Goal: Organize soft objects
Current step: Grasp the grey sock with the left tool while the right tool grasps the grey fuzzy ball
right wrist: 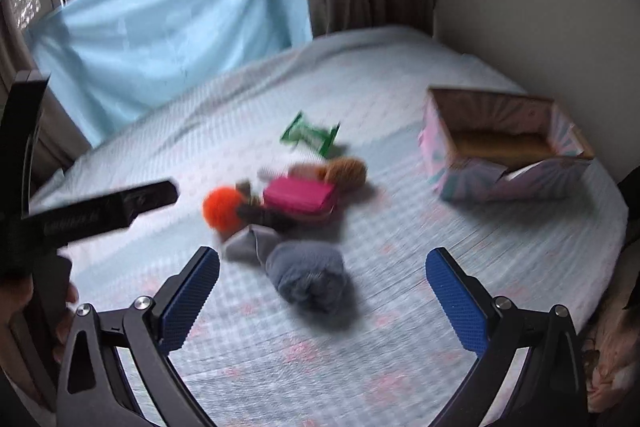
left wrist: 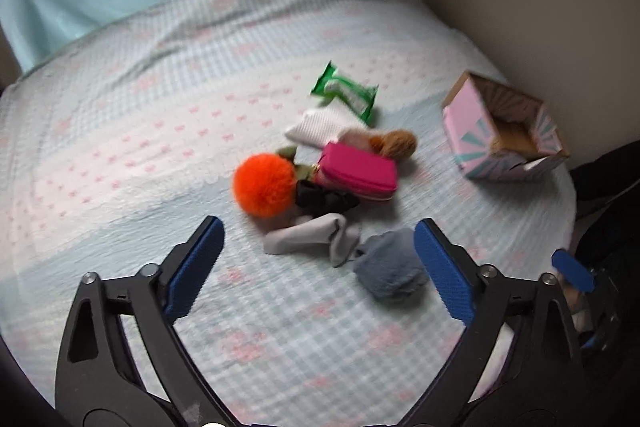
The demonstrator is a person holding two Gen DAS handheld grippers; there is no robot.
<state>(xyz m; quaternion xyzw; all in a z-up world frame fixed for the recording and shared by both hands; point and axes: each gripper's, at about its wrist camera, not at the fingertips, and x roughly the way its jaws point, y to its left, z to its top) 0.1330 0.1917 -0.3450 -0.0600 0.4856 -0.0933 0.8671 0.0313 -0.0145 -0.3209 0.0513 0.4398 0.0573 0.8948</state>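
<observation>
On the checked bedspread (left wrist: 160, 115), a heap of soft things: orange pompom (left wrist: 264, 185), pink pouch (left wrist: 358, 173), grey sock (left wrist: 310, 241), blue-grey roll (left wrist: 390, 273). Cardboard box (left wrist: 504, 131) well apart, by the wall. Left gripper (left wrist: 318, 267) and right gripper (right wrist: 322, 301) both spread wide, gripping nothing.

Woven cloth bedspread (left wrist: 160, 131), fluffy orange pompom (left wrist: 265, 184), glossy green wrapper (left wrist: 345, 93), printed cardboard box (left wrist: 468, 125).

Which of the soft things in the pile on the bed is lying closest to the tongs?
The rolled blue-grey cloth bundle, at the pile's near edge. The orange pompom, pink pouch and green packet all lie farther back.
</observation>
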